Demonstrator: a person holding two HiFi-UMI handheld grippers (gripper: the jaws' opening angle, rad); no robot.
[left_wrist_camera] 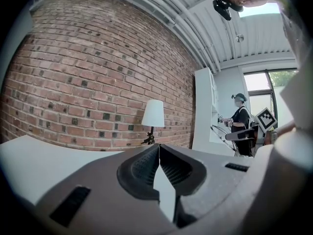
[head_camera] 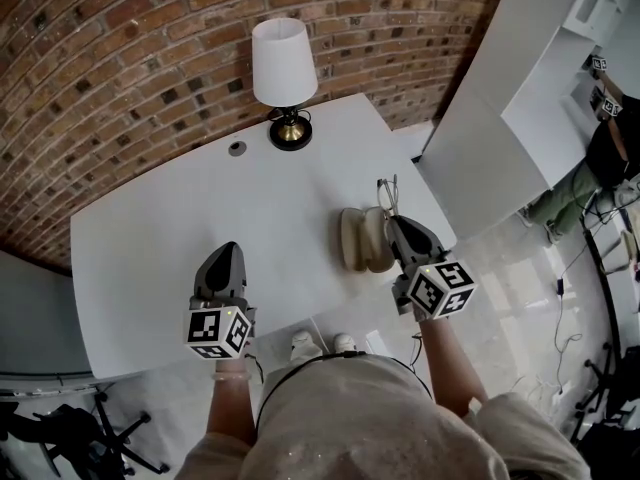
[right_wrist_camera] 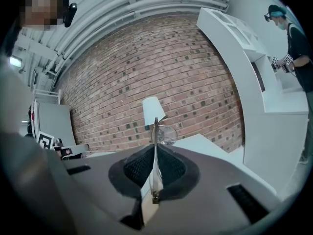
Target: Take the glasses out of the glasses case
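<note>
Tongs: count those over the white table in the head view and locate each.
2. The left tongs are shut and empty near the table's front edge; the right tongs grip the glasses beside the open glasses case. None seem hidden.

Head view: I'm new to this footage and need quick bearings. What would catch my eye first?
The right gripper stands out, shut on thin-framed glasses just beyond the open beige case, near the right edge of the white table. A white-shaded lamp stands at the far edge by the brick wall. The left gripper, shut and empty, is over the front edge.
</note>
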